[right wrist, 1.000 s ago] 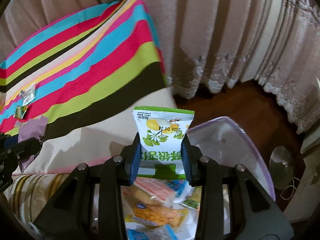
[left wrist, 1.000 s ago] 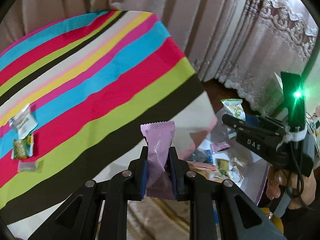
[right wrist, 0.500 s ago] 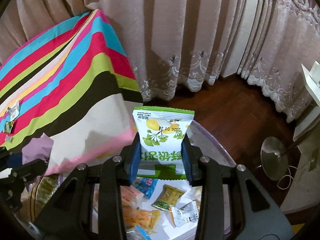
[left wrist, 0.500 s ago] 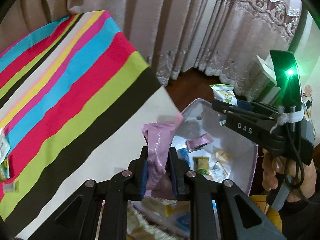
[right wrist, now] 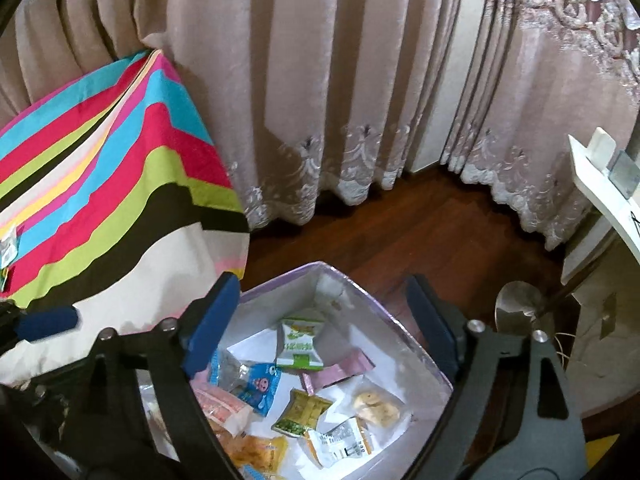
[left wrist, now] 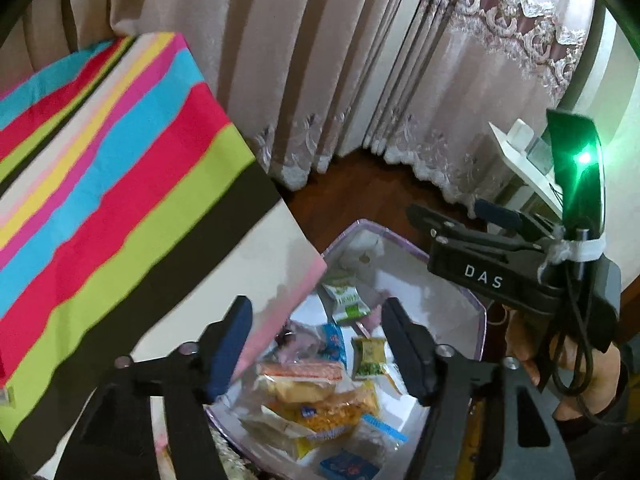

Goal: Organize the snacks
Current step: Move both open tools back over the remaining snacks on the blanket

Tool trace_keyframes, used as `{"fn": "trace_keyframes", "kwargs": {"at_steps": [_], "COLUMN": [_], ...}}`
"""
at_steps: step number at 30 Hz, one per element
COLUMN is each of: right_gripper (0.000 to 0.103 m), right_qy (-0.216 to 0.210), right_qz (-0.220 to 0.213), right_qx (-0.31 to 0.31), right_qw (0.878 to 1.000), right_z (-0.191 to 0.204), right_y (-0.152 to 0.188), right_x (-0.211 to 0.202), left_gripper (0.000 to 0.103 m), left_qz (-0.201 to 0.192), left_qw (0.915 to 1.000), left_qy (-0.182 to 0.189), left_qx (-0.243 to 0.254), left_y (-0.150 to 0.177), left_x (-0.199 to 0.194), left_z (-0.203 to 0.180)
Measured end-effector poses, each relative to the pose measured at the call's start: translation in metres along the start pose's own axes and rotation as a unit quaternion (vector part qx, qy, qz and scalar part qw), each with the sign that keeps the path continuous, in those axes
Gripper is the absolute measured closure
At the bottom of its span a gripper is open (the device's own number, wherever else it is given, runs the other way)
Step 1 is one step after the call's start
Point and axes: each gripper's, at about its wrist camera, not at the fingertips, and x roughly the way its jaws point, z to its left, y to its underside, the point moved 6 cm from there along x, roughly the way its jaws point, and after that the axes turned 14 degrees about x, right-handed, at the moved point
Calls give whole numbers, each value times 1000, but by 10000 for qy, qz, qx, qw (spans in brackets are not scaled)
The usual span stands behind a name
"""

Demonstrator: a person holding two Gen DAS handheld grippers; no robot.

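My left gripper (left wrist: 318, 344) hangs over a lilac-rimmed box (left wrist: 478, 314) of snacks, its jaws opening with nothing between them. My right gripper (right wrist: 322, 320) is over the same box (right wrist: 404, 330), jaws also opening and empty. In the box a green-and-white packet (right wrist: 300, 344) lies beside a pink packet (right wrist: 344, 368), among several other wrapped snacks. The green-and-white packet (left wrist: 346, 300) also shows in the left wrist view, where the right gripper (left wrist: 448, 216) is at the right, held by a hand (left wrist: 536, 364). The left gripper's blue pad (right wrist: 48, 322) shows at the left edge.
A bright striped cloth (left wrist: 120, 184) covers a table left of the box; a few small snacks (right wrist: 8, 246) lie on it. Beige curtains (right wrist: 320, 80) hang behind, above a dark wooden floor (right wrist: 400, 232). A white shelf (right wrist: 600, 184) and a round metal stand base (right wrist: 520, 304) are at the right.
Both grippers swung right from the striped cloth to above the box and opened. The pink packet left the left gripper and the green-and-white packet left the right; both now lie in the box.
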Motion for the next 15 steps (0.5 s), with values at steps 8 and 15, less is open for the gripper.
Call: {"fn": "trace_keyframes", "kwargs": {"at_steps": [8, 15], "right_gripper": [8, 8], "right_qy": [386, -85], "right_qz": [-472, -481], "right_qx": [42, 398], "right_qw": [9981, 9980], "right_z": [3, 4], "right_y": [-10, -12], "right_x": [-15, -23], "left_gripper": [19, 16], "left_qz": [-408, -715], "left_qw": [9910, 9791], "left_qy": [-1272, -1858], "left_qx": [-36, 417], "left_y": [-15, -17], "left_x": [-23, -38], "left_z": [17, 29]}}
